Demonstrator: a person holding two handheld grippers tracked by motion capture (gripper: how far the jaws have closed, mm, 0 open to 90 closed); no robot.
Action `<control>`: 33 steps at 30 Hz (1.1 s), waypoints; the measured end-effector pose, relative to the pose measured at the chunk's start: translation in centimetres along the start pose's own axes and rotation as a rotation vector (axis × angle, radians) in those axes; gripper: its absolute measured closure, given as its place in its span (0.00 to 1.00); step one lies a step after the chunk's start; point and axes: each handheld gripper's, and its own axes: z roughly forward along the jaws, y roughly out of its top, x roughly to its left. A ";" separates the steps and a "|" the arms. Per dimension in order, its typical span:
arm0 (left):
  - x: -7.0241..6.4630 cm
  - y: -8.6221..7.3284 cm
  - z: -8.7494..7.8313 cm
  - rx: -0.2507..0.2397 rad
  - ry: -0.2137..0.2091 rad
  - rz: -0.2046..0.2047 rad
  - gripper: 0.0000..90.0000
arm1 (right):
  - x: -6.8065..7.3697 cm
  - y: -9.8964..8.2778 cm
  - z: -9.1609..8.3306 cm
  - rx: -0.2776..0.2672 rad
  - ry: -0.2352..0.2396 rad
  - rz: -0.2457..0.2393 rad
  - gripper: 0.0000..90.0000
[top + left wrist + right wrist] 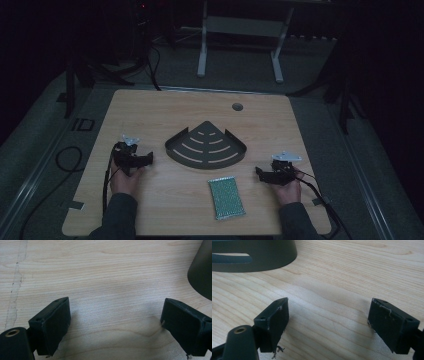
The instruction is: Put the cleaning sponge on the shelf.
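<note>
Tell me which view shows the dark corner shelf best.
The high view: the whole fan-shaped corner shelf lies mid-table, slots and raised rim visible. The left gripper view catches just a dark curved edge at its right; the right gripper view shows part of the rim wall and one slot.

Light wooden table (150,115), dark slotted corner tray (206,146), green sponge (226,198)

High view dim, murky — gripper views bright, sharp.
</note>
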 end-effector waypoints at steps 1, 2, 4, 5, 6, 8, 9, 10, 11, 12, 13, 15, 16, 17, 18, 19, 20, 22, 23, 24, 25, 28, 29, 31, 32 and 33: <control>0.0 0.0 0.0 0.000 0.000 0.000 0.10 | 0.0 0.0 0.0 0.000 0.000 0.000 0.18; 0.0 0.0 0.0 0.000 0.000 0.000 0.10 | 0.0 0.0 0.0 0.000 0.002 0.000 0.19; 0.0 0.0 0.0 0.000 0.000 0.000 0.10 | 0.0 0.0 0.0 0.000 0.000 0.001 0.19; 0.0 0.0 0.0 0.000 0.000 0.000 0.10 | 0.0 0.0 0.0 0.000 0.000 0.001 0.19; 0.0 0.0 0.0 0.000 0.000 0.000 0.10 | -0.1 0.1 -0.2 0.003 -0.014 0.012 0.28; 0.0 0.0 0.0 0.000 0.000 0.000 0.10 | -0.1 0.1 -0.3 0.005 -0.020 0.019 0.32; 0.0 0.0 0.0 0.000 0.000 0.000 0.10 | -0.2 0.1 -0.4 0.003 -0.021 0.027 0.35; 0.0 0.0 0.0 0.000 0.000 0.000 0.10 | -0.2 0.1 -0.6 -0.001 -0.018 0.027 0.39; 0.0 0.0 0.0 0.000 0.000 0.000 0.10 | -0.2 0.2 -0.7 -0.006 -0.019 0.026 0.42; 0.0 0.0 0.0 0.000 0.000 0.000 0.10 | -0.2 0.2 -0.9 -0.011 -0.018 0.026 0.45; 0.0 0.0 0.0 0.000 0.000 0.000 0.10 | -0.1 0.3 -1.1 -0.016 -0.015 0.029 0.47; 0.0 0.0 0.0 0.000 0.000 0.000 0.10 | 0.0 0.4 -1.5 -0.023 -0.008 0.034 0.54; 0.0 0.0 0.0 0.000 0.000 0.000 0.10 | 0.1 0.5 -1.6 -0.024 -0.005 0.024 0.59; 0.0 0.0 0.0 0.000 0.000 0.000 0.10 | 0.1 0.6 -1.8 -0.025 0.007 0.015 0.69; 0.0 0.0 0.0 0.000 0.000 0.000 0.10 | 0.1 0.6 -1.8 -0.025 0.007 0.015 0.69; 0.0 0.0 0.0 0.000 0.000 0.000 0.10 | 0.1 0.7 -2.0 -0.028 0.023 0.015 0.74; 0.0 0.0 0.0 0.000 0.000 0.000 0.10 | 0.2 0.8 -2.2 -0.030 0.032 0.010 0.79; 0.0 0.0 0.0 -0.001 0.000 -0.002 0.10 | 0.5 1.0 -2.7 -0.039 0.036 -0.010 0.87; 0.0 0.0 0.0 -0.001 0.001 -0.002 0.10 | 0.7 1.0 -3.0 -0.043 0.043 -0.016 0.89; 0.0 0.0 0.0 -0.001 0.001 -0.002 0.10 | 0.9 1.1 -3.2 -0.050 0.046 -0.026 0.92; 0.0 0.0 0.0 -0.001 0.001 -0.002 0.10 | 1.3 1.2 -3.8 -0.057 0.048 -0.049 0.97; -0.1 0.0 0.0 -0.001 0.003 -0.005 0.10 | 2.0 1.3 -4.5 -0.067 0.054 -0.077 1.00; -0.1 0.0 0.0 -0.001 0.003 -0.005 0.10 | 2.3 1.3 -4.8 -0.066 0.055 -0.088 1.00; -0.1 0.0 0.0 -0.001 0.003 -0.005 0.10 | 2.6 1.2 -5.0 -0.067 0.059 -0.099 1.00; -0.1 0.0 0.0 -0.001 0.003 -0.006 0.10 | 3.1 1.0 -5.4 -0.068 0.063 -0.120 1.00; -0.1 0.0 0.0 0.000 0.004 -0.006 0.10 | 3.1 1.0 -5.4 -0.068 0.063 -0.120 1.00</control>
